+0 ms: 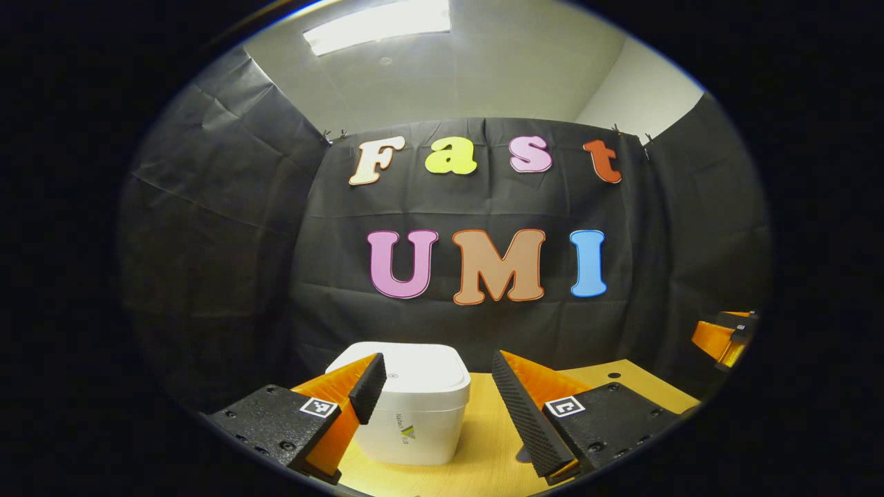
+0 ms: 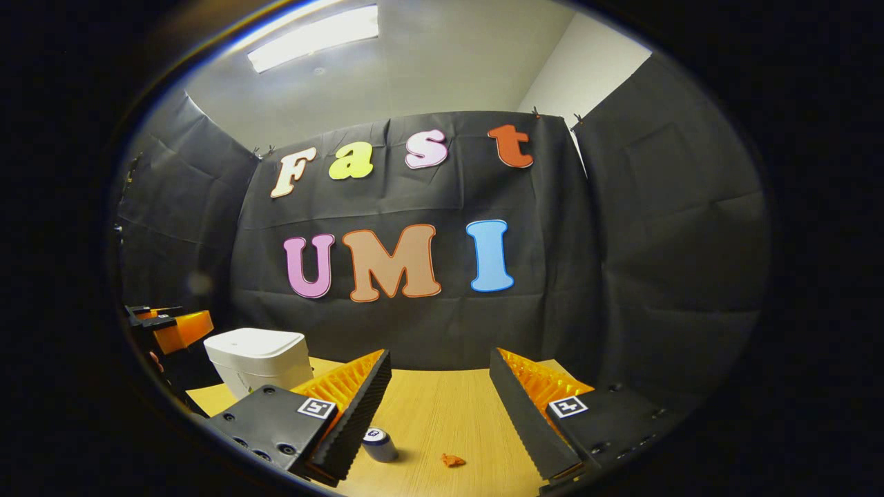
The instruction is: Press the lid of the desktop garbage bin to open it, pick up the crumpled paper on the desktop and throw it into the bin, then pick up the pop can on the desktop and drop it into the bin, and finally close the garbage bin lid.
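Bin lid closed, nothing pressed yet.
Left tool (image 1: 436, 386) gapes wide and empty, with the bin (image 1: 407, 407) just ahead and slightly left; right tool (image 2: 440, 386), also wide and empty, overlooks can (image 2: 379, 444) and paper (image 2: 452, 460) on the tabletop (image 2: 442, 414).

— Anything you can actually read from here?

— Hardly. The white bin (image 1: 414, 407) has a small logo and a line of print on its front wall, too small for me to make out.

— And the can (image 2: 379, 443)?

— A round mark on its top, blurred. The square black-and-white tags on each hand-held gripper are coded patterns, not words.
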Action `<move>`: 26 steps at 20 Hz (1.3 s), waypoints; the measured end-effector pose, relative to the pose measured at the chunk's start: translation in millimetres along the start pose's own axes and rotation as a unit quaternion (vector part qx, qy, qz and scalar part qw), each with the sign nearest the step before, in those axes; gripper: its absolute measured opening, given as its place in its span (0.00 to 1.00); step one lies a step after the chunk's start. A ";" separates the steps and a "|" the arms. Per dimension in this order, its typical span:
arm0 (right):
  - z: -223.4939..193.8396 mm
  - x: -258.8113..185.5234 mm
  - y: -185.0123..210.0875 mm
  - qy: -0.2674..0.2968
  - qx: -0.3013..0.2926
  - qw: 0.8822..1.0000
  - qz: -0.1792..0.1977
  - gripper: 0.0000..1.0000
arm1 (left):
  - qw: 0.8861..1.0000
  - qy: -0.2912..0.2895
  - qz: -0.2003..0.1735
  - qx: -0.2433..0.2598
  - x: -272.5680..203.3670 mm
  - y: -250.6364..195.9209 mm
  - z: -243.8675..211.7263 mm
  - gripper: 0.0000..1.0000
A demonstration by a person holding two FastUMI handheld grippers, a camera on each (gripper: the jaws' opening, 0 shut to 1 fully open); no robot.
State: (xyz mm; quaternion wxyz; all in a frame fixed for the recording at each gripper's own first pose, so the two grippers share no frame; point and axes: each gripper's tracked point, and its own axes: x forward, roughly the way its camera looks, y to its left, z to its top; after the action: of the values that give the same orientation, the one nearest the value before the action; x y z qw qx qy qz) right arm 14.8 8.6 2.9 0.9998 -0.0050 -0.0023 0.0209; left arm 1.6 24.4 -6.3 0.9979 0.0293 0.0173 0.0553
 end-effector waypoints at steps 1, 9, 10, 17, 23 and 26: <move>-0.4 0.3 -0.6 0.000 0.000 1.000 0.000 0.95 | 1.000 0.001 0.002 -0.001 1.7 1.7 -0.1 0.91; 1.2 4.5 -6.6 -0.001 0.005 1.000 -0.006 0.95 | 1.000 0.004 0.001 0.014 22.1 3.7 -5.5 0.53; 2.0 3.9 -6.4 -0.002 0.005 1.000 -0.007 0.95 | 1.000 0.004 0.009 0.021 26.2 10.0 -8.2 0.42; -1.0 6.3 -10.4 0.004 -0.004 1.000 -0.014 0.96 | 0.999 0.002 0.037 0.040 62.6 41.9 -20.0 0.00; -4.4 6.1 -15.4 0.013 -0.020 0.999 -0.026 0.95 | 0.998 0.031 0.038 0.030 89.4 58.8 -52.1 0.00; -4.1 5.1 -15.9 0.015 -0.030 0.999 -0.032 0.95 | 0.997 0.064 0.032 0.022 99.0 63.1 -76.3 0.00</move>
State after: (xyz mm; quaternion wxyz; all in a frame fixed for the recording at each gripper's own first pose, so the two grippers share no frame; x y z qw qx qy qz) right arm 20.5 -7.1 -1.1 0.9992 -0.0353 0.0124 -0.0111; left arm 90.1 102.4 -81.7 0.9915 0.0479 0.0814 0.0890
